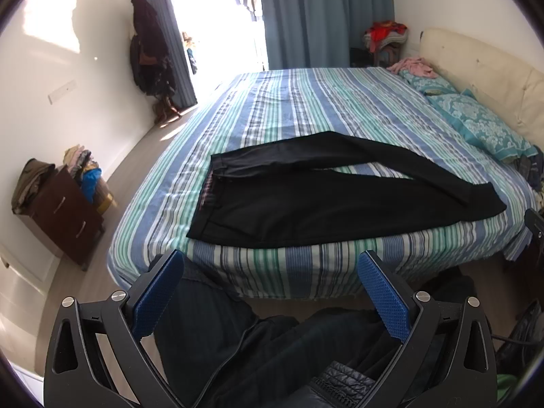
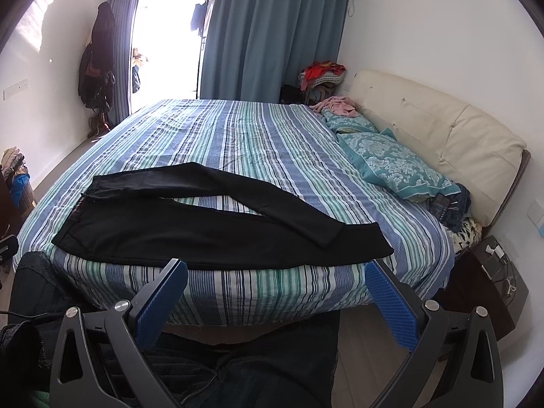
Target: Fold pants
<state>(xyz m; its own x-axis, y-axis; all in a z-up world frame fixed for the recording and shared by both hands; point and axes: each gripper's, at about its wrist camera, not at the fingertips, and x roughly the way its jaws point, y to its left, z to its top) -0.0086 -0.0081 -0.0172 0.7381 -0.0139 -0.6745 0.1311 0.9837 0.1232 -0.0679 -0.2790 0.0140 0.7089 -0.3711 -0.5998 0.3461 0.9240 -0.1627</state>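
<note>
Black pants (image 1: 340, 200) lie flat on the striped bed (image 1: 306, 102), near its front edge, approx. centre of left wrist view. Waistband at 9 o'clock end, leg cuffs at 3 o'clock end. Far leg bends and crosses over the near leg's cuff at approx. 3 o'clock; a wedge of striped sheet shows btwn the legs.

Left gripper (image 1: 270, 292) is wide apart, blue pads (image 1: 156, 292) spread, nothing btwn them; it hangs off the bed's front edge at 6 o'clock, well apart from the pants. Right gripper (image 2: 275, 302) likewise spread wide w/ nothing held, at 6 o'clock in its own view, just short of the mattress side; pants (image 2: 210, 231) sit above it at 12 o'clock from the fingers.

Teal pillow (image 2: 397, 166) at 2 o'clock by the cream headboard (image 2: 442, 129); pink garment (image 2: 335, 105) beyond it at 1 o'clock. Blue curtain (image 2: 265, 34) at 12 o'clock. Dark dresser (image 1: 64, 210) on the floor at 9 o'clock in left view.
</note>
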